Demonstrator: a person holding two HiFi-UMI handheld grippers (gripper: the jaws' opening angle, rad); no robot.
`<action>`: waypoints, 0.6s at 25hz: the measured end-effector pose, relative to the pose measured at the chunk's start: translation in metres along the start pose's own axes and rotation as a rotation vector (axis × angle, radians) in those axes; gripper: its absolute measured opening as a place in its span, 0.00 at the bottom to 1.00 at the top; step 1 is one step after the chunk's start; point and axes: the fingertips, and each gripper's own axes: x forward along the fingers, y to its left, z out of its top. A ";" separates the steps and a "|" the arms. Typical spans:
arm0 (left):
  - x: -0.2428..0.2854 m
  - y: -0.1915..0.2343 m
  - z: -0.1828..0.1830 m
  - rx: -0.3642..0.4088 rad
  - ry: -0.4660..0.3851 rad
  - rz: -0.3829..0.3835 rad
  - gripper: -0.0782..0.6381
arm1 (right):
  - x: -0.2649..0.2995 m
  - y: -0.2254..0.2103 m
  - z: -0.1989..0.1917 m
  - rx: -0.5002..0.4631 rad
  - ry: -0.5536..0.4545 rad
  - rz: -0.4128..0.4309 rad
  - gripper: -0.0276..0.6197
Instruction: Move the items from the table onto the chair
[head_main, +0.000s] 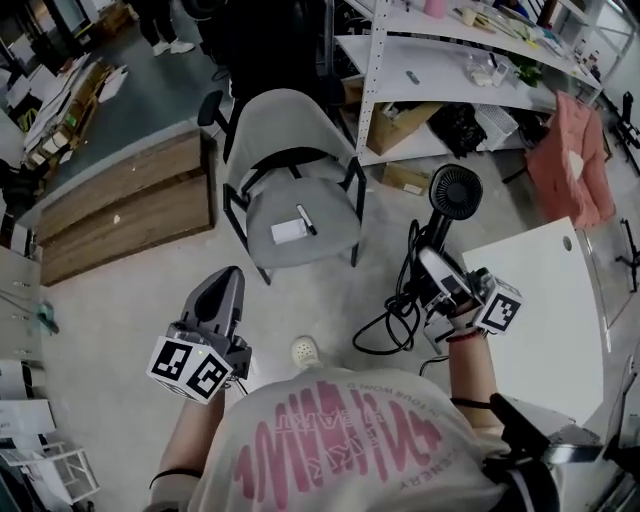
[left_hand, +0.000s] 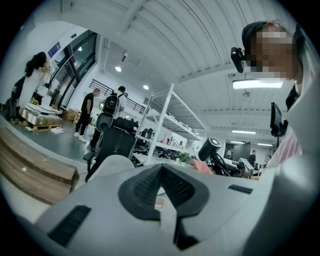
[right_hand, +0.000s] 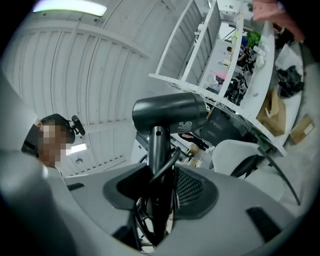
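My right gripper (head_main: 434, 264) is shut on the handle of a black hair dryer (head_main: 455, 192), held upright just left of the white table (head_main: 545, 300). Its cable (head_main: 395, 322) hangs in loops to the floor. In the right gripper view the hair dryer (right_hand: 170, 114) stands between the pads of the right gripper (right_hand: 160, 172), cable alongside. My left gripper (head_main: 224, 288) is shut and holds nothing, pointing toward the grey chair (head_main: 335, 215). A white pad (head_main: 288, 232) and a black pen (head_main: 306, 219) lie on the seat. In the left gripper view the left gripper (left_hand: 161, 169) points at the chair (left_hand: 107, 165).
White metal shelves (head_main: 450, 60) with clutter stand behind the chair, with cardboard boxes (head_main: 400, 125) underneath. A wooden platform (head_main: 120, 205) lies at the left. A pink cloth (head_main: 575, 160) hangs at the right. People stand at the far back (left_hand: 90, 112).
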 end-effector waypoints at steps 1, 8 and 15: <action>0.001 0.016 0.009 -0.006 -0.014 0.013 0.12 | 0.015 -0.003 -0.001 0.005 0.000 0.001 0.31; 0.005 0.084 0.034 0.008 -0.041 0.029 0.12 | 0.087 -0.031 -0.013 0.053 -0.029 -0.017 0.31; 0.022 0.101 0.043 0.010 -0.061 0.002 0.12 | 0.129 -0.062 -0.030 0.106 0.012 -0.072 0.31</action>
